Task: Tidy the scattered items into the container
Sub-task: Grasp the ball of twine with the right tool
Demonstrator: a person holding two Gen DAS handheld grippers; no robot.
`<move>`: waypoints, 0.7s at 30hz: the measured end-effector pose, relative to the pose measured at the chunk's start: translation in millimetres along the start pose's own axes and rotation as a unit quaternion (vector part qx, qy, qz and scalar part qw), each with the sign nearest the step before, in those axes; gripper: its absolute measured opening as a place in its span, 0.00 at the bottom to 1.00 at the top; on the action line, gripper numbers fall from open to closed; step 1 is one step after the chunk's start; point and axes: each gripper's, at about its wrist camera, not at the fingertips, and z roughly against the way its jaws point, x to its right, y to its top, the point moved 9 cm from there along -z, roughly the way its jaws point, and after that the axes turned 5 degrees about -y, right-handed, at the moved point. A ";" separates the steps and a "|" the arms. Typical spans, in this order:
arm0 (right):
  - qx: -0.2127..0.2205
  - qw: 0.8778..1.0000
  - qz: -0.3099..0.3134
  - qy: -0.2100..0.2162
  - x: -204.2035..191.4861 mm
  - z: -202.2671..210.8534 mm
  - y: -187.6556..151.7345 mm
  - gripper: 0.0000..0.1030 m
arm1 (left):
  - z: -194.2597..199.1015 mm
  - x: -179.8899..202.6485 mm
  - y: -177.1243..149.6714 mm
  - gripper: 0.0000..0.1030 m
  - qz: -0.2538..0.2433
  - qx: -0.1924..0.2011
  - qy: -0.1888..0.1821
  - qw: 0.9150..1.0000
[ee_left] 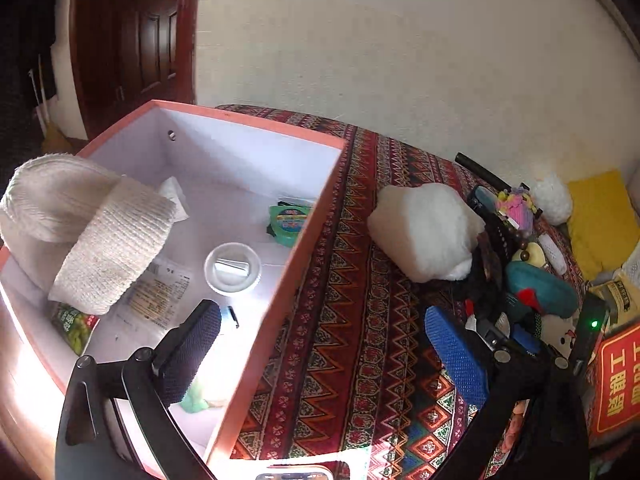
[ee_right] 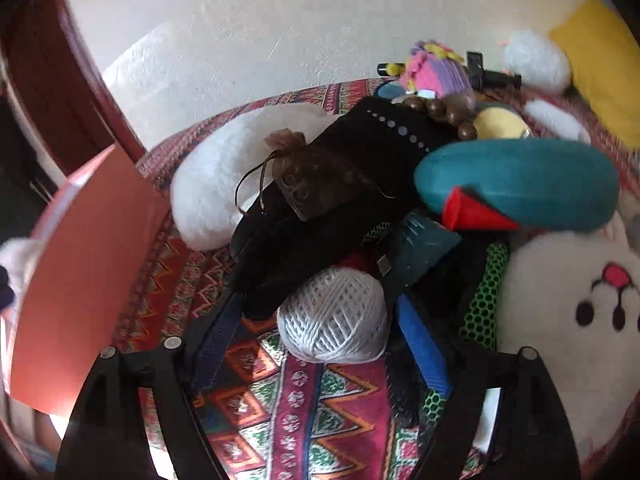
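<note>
The container is a pink-walled box (ee_left: 280, 272) with a white inside; its pink wall (ee_right: 84, 264) shows at the left of the right wrist view. A cream knit hat (ee_left: 88, 232) hangs over the box's left rim. Inside lie a white round lid (ee_left: 233, 267), a green tin (ee_left: 290, 220) and packets. My left gripper (ee_left: 320, 344) is open and empty, one finger over the box, the other over the cloth. My right gripper (ee_right: 320, 328) is open with a white ball of string (ee_right: 334, 316) between its fingers. The ball rests on the patterned cloth (ee_right: 304, 400).
A pile of scattered items lies behind the ball: black fabric (ee_right: 320, 208), a brown mesh pouch (ee_right: 308, 180), a teal case (ee_right: 520, 184), a white plush with a face (ee_right: 580, 304), wooden beads (ee_right: 444, 108). A white fluffy cushion (ee_left: 424, 232) sits right of the box.
</note>
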 end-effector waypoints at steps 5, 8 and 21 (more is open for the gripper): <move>-0.015 0.999 0.031 -0.028 0.3 -14.7 -12.5 0.60 | 8.3 -44.1 6.8 1.00 0.058 0.007 0.006 0.998; -0.031 0.995 -0.054 0.081 4.1 3.2 -7.9 0.60 | 11.2 -52.4 8.6 1.00 0.070 0.010 0.000 0.997; 0.055 0.953 -0.206 0.214 67.8 105.8 28.3 0.60 | -35.7 41.7 -14.4 1.00 -0.041 -0.015 0.049 0.998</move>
